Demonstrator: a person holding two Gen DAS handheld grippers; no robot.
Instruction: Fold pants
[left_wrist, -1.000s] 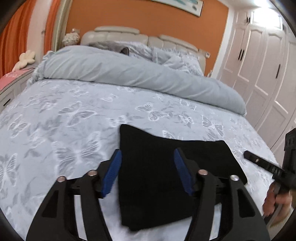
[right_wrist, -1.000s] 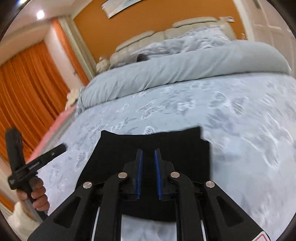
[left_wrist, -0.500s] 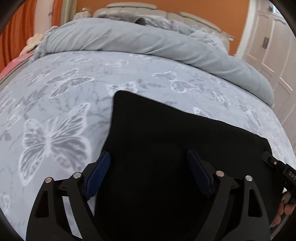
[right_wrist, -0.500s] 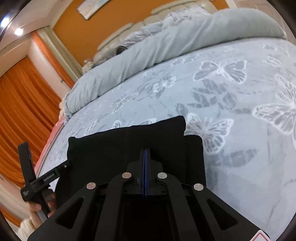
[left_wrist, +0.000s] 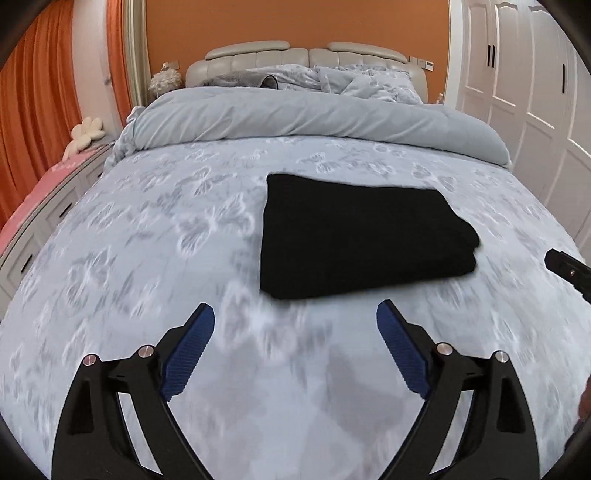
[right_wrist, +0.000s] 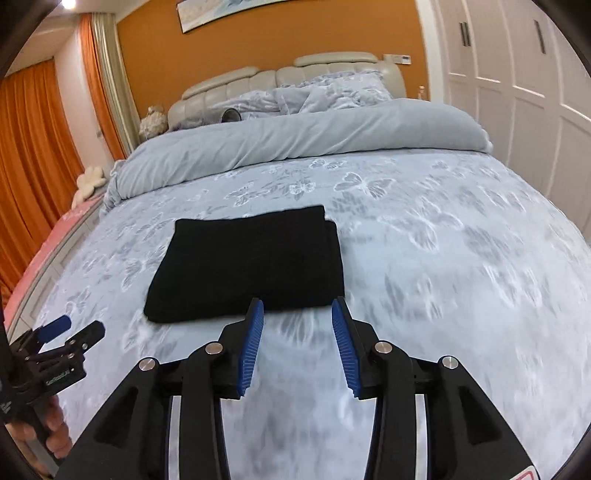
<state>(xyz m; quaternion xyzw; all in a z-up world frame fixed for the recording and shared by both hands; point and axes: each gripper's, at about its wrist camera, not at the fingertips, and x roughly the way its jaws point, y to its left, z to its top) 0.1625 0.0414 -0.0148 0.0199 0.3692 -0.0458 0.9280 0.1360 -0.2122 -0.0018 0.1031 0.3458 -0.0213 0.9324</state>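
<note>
The black pants (left_wrist: 354, 236) lie folded into a thick rectangle on the butterfly-print bedspread (left_wrist: 147, 258); the same bundle (right_wrist: 251, 266) shows in the right wrist view. My left gripper (left_wrist: 295, 317) hovers in front of the bundle, clear of it, its jaws wide and still opening with nothing between them. My right gripper (right_wrist: 297, 310) sits just short of the pants' near edge, jaws opening, nothing between the blue pads (right_wrist: 253, 332). The left gripper (right_wrist: 75, 326) appears at the lower left of the right wrist view, held by a hand (right_wrist: 48, 424).
A rolled grey duvet (left_wrist: 314, 118) and pillows (left_wrist: 354, 77) lie across the head of the bed. White wardrobe doors (left_wrist: 535, 92) stand on the right, orange curtains (left_wrist: 33, 92) on the left. A low pink-topped cabinet (left_wrist: 40, 192) runs along the bed's left side.
Both grippers pulled back from over the pants toward the foot of the bed. The right gripper went from shut to parted; the left spread wider. The pants now lie free, folded.
</note>
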